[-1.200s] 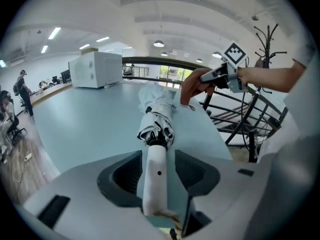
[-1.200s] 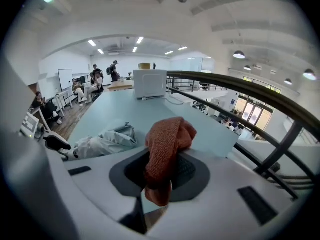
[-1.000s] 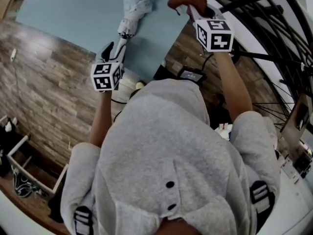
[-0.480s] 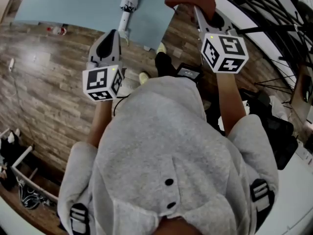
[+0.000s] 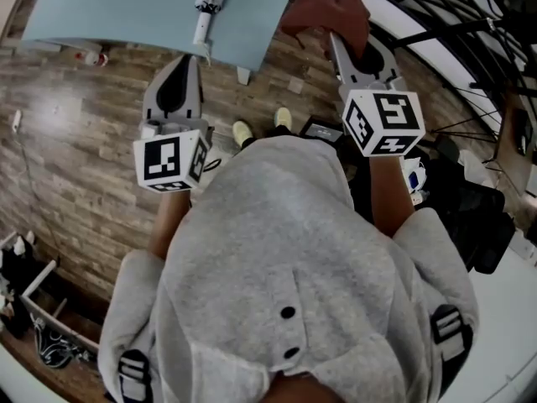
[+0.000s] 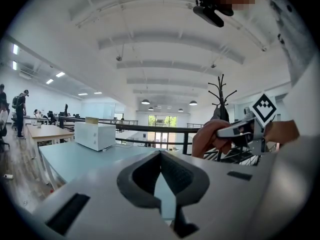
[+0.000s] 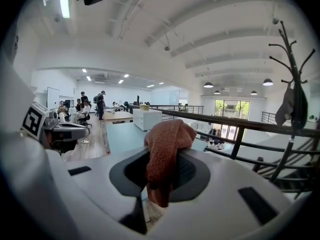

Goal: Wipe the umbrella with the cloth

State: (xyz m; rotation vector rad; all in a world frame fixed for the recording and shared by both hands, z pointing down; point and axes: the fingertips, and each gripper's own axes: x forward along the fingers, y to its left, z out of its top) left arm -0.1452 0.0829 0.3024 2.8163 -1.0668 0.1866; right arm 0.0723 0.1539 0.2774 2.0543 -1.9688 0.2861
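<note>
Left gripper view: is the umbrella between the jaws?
No, the left gripper is shut on nothing; in the head view the umbrella lies on the table.

No text, label, brand, number or sign can be read in any view. The marker cubes (image 5: pixel 170 162) on the left gripper (image 5: pixel 181 64) and right gripper (image 5: pixel 337 39) carry only black-and-white square patterns.

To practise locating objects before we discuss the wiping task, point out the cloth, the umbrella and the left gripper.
cloth (image 7: pixel 162 151): right gripper view, the fold between the jaws.
umbrella (image 5: pixel 201 30): head view, its slim pale shaft.
left gripper (image 6: pixel 160 156): left gripper view, where its shut jaw tips meet.
</note>
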